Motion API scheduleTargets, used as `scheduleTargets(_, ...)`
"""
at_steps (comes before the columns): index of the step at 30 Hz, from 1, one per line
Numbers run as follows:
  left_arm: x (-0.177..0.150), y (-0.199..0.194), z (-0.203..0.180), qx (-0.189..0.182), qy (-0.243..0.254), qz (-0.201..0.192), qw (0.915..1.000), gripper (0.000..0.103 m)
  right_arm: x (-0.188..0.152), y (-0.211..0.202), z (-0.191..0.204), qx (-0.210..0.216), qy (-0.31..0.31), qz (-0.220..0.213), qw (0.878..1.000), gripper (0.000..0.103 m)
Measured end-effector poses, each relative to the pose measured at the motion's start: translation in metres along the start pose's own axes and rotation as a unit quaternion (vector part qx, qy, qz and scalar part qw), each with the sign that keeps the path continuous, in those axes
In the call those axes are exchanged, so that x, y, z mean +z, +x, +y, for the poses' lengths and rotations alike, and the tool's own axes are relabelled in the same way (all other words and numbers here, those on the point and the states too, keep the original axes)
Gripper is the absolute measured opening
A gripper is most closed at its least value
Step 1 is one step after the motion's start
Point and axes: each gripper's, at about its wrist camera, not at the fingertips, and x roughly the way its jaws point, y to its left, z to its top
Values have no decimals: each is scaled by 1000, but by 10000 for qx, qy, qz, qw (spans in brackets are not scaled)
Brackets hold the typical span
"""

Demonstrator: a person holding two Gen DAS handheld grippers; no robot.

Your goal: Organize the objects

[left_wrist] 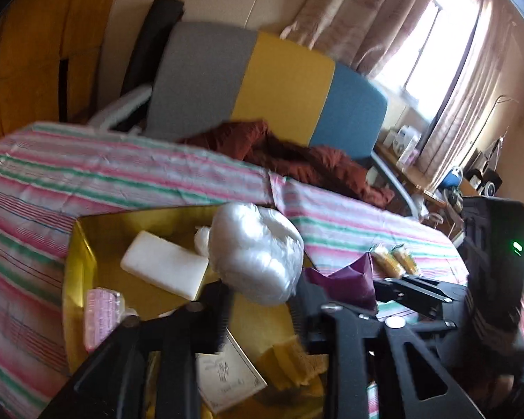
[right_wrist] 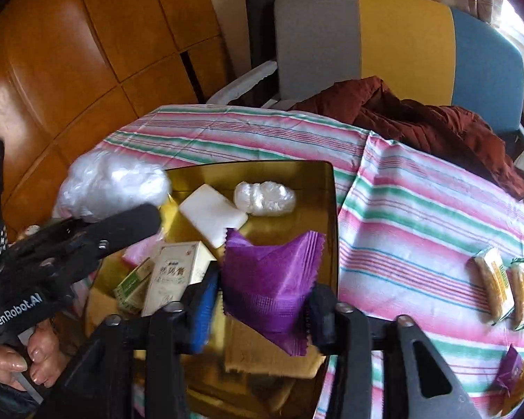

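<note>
The gold tray lies under and ahead of the left gripper, which tilts downward. Its jaws stand partly open; a crumpled white plastic bag sits between the tips, and I cannot tell if the pads press it.

In the right wrist view the right gripper also points down over the tray. Its jaws are partly open around a purple packet, without a clear squeeze. Left of them a hand holds the other gripper.
</note>
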Motion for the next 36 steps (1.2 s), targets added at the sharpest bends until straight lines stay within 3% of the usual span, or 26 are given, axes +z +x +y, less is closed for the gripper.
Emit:
scheduleTargets(2, 1, 7, 12, -18, -388, 42, 9992, 68, -1, 3, -3, -107, 108, -28, 9999, 73)
scheduleTargets(14, -51, -30, 27, 552, -460, -221, 9972, 69, -42, -20, -5, -350, 414, -127, 9985, 81)
scheduleTargets(21, -76, -42, 15, 833, -110, -272, 9961, 70, -57, -36, -7, -718, 548, -311, 9954, 82)
scheduleTargets(26, -80, -45, 8, 846, -25, -254, 9961, 71, -59, -41, 0, -774, 485, -435, 9949, 82)
scheduleTargets(32, -90, -53, 0, 879, 14, -254, 9958, 71, -68, -49, 24, -1034, -21, -665, 9924, 82)
scheduleTargets(36, -95, -58, -4, 922, 28, -286, 9953, 71, -75, -55, 25, -1075, 47, -774, 9912, 82)
